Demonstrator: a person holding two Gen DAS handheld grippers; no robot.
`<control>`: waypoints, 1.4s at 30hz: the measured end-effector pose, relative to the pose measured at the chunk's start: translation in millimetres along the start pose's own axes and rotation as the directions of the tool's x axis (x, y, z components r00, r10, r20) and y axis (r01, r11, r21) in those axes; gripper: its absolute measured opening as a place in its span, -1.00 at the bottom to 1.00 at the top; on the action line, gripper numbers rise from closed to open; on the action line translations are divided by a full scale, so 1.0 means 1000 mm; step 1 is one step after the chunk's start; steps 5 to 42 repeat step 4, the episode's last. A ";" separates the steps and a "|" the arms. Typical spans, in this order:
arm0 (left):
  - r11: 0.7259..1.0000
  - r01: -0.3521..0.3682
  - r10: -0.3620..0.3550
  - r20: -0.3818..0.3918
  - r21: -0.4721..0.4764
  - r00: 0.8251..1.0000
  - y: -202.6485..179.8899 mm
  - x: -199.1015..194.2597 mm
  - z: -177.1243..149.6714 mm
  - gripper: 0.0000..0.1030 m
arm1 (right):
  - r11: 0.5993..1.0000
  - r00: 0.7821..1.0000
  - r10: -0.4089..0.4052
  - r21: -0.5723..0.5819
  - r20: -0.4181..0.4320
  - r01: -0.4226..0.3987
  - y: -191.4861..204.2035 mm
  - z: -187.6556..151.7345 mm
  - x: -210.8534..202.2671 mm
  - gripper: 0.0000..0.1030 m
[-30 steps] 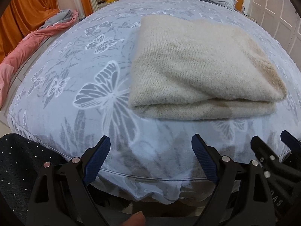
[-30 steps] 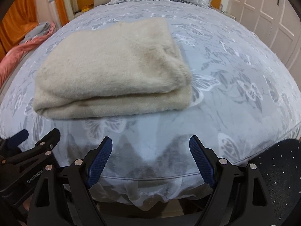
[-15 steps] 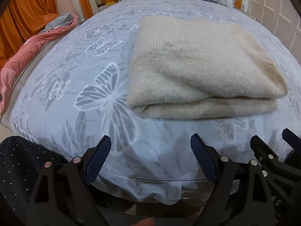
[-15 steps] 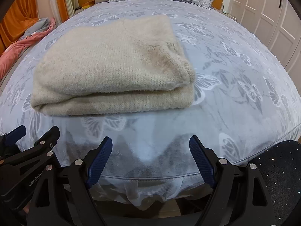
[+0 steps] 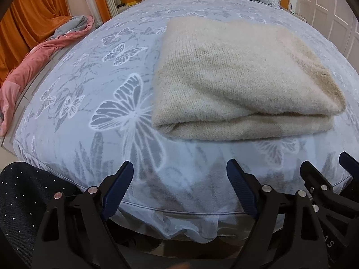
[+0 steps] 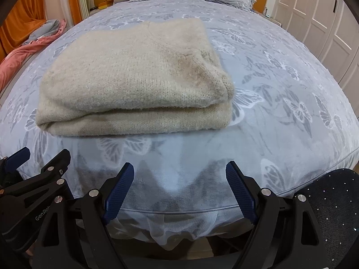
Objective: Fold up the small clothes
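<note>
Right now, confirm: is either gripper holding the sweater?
No: the folded sweater lies alone on the bed, beyond both open, empty grippers.

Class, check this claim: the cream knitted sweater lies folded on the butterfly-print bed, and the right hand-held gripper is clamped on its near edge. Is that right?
Not quite. The sweater does lie folded on the bed, but the right hand-held gripper is open and holds nothing, short of the near edge, as the right wrist view shows.

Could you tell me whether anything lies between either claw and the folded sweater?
Nothing visible does: only bare bedspread separates the open left claw and right claw from the cream sweater.
</note>
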State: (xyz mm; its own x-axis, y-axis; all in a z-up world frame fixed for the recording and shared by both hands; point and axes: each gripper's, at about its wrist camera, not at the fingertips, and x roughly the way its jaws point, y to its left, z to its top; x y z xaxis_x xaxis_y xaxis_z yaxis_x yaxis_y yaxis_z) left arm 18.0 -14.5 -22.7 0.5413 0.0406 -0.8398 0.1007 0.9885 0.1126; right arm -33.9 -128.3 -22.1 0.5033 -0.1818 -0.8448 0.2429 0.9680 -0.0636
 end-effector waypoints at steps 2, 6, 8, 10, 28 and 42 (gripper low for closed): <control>1.000 0.002 -0.002 0.000 0.000 1.000 0.000 0.000 0.000 0.60 | 1.000 1.000 -0.007 -0.005 0.005 0.007 0.000 0.000 -0.001 0.59; 1.000 0.004 -0.004 0.000 -0.001 1.000 0.001 0.000 0.000 0.60 | 1.000 1.000 -0.010 -0.004 0.008 0.010 0.001 0.000 -0.002 0.59; 1.000 0.004 -0.004 0.000 -0.001 1.000 0.001 0.000 0.000 0.60 | 1.000 1.000 -0.010 -0.004 0.008 0.010 0.001 0.000 -0.002 0.59; 1.000 0.004 -0.004 0.000 -0.001 1.000 0.001 0.000 0.000 0.60 | 1.000 1.000 -0.010 -0.004 0.008 0.010 0.001 0.000 -0.002 0.59; 1.000 0.004 -0.004 0.000 -0.001 1.000 0.001 0.000 0.000 0.60 | 1.000 1.000 -0.010 -0.004 0.008 0.010 0.001 0.000 -0.002 0.59; 1.000 0.004 -0.004 0.000 -0.001 1.000 0.001 0.000 0.000 0.60 | 1.000 1.000 -0.010 -0.004 0.008 0.010 0.001 0.000 -0.002 0.59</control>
